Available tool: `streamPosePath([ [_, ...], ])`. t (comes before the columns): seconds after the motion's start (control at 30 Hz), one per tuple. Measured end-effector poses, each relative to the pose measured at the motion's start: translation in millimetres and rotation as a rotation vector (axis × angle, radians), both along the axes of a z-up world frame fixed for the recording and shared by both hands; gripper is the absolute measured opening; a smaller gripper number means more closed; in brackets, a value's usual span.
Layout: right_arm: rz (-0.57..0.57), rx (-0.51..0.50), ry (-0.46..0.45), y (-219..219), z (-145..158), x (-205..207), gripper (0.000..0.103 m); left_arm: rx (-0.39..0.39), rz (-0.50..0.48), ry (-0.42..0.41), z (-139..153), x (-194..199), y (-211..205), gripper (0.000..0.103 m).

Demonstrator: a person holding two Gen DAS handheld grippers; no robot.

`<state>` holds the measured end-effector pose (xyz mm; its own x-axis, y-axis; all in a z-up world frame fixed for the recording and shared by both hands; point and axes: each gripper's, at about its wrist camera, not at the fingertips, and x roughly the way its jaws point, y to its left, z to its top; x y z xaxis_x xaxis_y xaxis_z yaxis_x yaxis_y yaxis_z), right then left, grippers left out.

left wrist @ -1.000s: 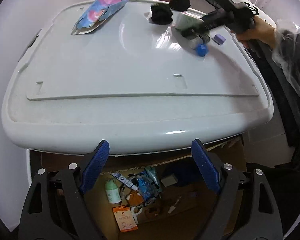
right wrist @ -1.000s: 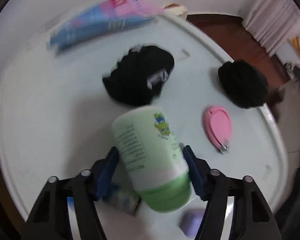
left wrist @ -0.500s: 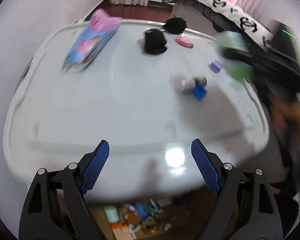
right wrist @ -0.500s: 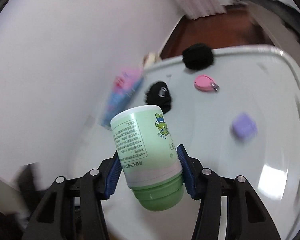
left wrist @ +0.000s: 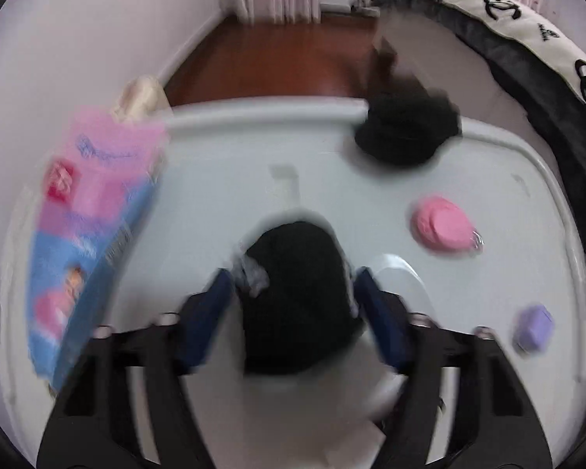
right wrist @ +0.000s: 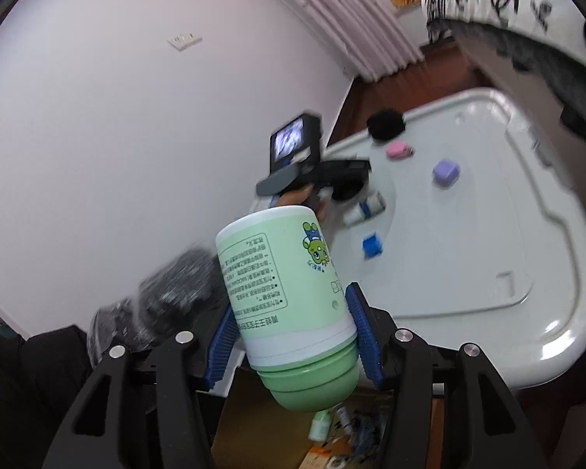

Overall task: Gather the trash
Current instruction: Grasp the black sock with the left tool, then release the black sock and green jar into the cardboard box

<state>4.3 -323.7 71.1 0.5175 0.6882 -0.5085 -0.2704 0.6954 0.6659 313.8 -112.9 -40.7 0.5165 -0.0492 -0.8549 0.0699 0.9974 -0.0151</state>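
My right gripper (right wrist: 293, 336) is shut on a pale green bottle (right wrist: 285, 293), cap end down, held in the air off the near edge of the white lid (right wrist: 488, 234) and above an open cardboard box (right wrist: 332, 441) that holds several trash items. My left gripper (left wrist: 293, 305) is low over the white lid (left wrist: 222, 195), its blue fingers (left wrist: 207, 312) on either side of a crumpled black item (left wrist: 297, 297). The view is blurred, so I cannot tell whether the fingers press on it. The left gripper also shows in the right wrist view (right wrist: 324, 176).
On the lid lie a pink and blue packet (left wrist: 90, 234), a second black clump (left wrist: 406, 133), a pink oval case (left wrist: 443, 226), a purple block (left wrist: 533, 328), a small white bottle (right wrist: 365, 209) and a blue cap (right wrist: 372, 245). A bed edge (left wrist: 527, 51) runs along the right.
My left gripper has moved forward across the lid to the black item. My right gripper has carried the green bottle back off the lid, over the cardboard box.
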Motion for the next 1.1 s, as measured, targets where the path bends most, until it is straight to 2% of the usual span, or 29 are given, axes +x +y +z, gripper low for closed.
streamPosePath([
  [0.03,0.011,-0.005,0.013,3.7,-2.5,1.1,0.053,-0.004,-0.008,-0.011,0.7,-1.7,-0.7,0.036],
  [0.07,0.023,-0.014,0.02,7.5,-6.4,4.0,0.053,-0.027,-0.001,-0.006,1.8,-6.1,2.6,0.03],
  [0.13,0.034,-0.058,0.017,14.4,-7.2,2.7,0.053,-0.088,-0.004,-0.003,8.8,-21.0,12.4,0.028],
  [0.2,0.035,-0.083,0.013,18.2,-10.2,3.7,0.053,-0.085,-0.021,-0.062,32.5,-53.7,25.1,0.027],
  [0.27,0.024,-0.099,0.01,20.3,-12.8,3.1,0.053,-0.097,-0.046,-0.1,59.9,-95.0,37.5,0.027],
  [0.37,0.0,-0.094,0.026,23.2,-19.9,4.0,0.053,-0.114,-0.06,-0.143,98.3,-177.2,63.1,0.027],
  [0.4,-0.009,-0.103,0.025,26.3,-20.0,2.1,0.053,-0.111,-0.051,-0.154,110.2,-217.1,75.3,0.027],
  [0.5,-0.026,-0.151,-0.006,43.2,-17.3,-9.6,0.053,-0.115,-0.055,-0.136,121.3,-285.7,94.6,0.028],
  [0.6,-0.014,-0.177,-0.028,66.7,-14.1,-41.5,0.053,-0.072,-0.08,-0.096,110.1,-359.0,103.6,0.028],
  [0.67,0.0,-0.184,-0.024,79.1,-15.0,-63.9,0.053,-0.058,-0.089,-0.065,98.6,-382.2,105.6,0.028],
  [0.77,0.008,-0.215,-0.013,92.8,-18.4,-92.6,0.053,-0.081,-0.072,-0.004,71.2,-422.8,108.2,0.028],
  [0.97,-0.024,-0.359,0.05,114.6,-49.3,-146.7,0.053,-0.065,-0.014,0.091,20.9,-454.4,107.9,0.028],
  [1.1,-0.027,-0.357,0.122,119.3,-77.2,-157.3,0.053,-0.033,-0.008,0.125,3.2,-453.2,108.7,0.028],
])
